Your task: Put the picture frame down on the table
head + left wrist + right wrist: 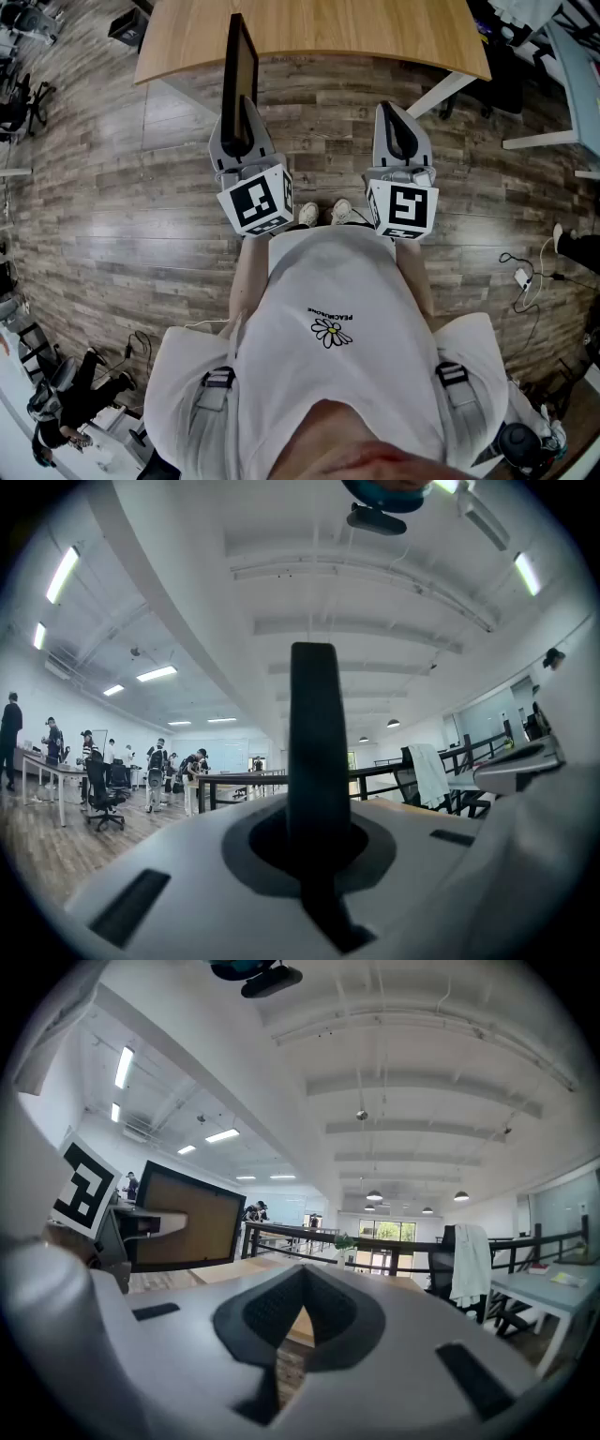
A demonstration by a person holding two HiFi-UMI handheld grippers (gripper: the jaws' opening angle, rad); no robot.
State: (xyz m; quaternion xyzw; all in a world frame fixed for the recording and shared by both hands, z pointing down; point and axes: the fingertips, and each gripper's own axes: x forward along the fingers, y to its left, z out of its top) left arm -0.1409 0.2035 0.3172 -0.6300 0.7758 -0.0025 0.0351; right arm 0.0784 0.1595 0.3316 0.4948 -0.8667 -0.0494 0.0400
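Out in front of my chest I hold both tools level, above the wooden floor (112,216) and pointing toward the light wooden worktop (375,37) on the far side. My left hand-held gripper (240,127) is clamped narrow on the picture frame (239,75), which stands upright and edge-on between its jaws. From the head view the frame is a thin black strip, and its far end shows against the near edge of the worktop. Looking along the left hand-held gripper (314,827), the picture frame (314,733) rises as a dark bar straight up from between the two jaws.

My right hand-held gripper (396,117) is well to the right of the left one, with bare floor between them. Its jaws are drawn together with nothing gripped. In its own view the right hand-held gripper (298,1283) leaves only a small slit, through which the worktop and floor show. That view also shows the picture frame (183,1218) off to the left, with a black rim around a brown panel, carried clear above the worktop.

Near my feet, the toes of my shoes (323,214) peek out past my white T-shirt (328,300).
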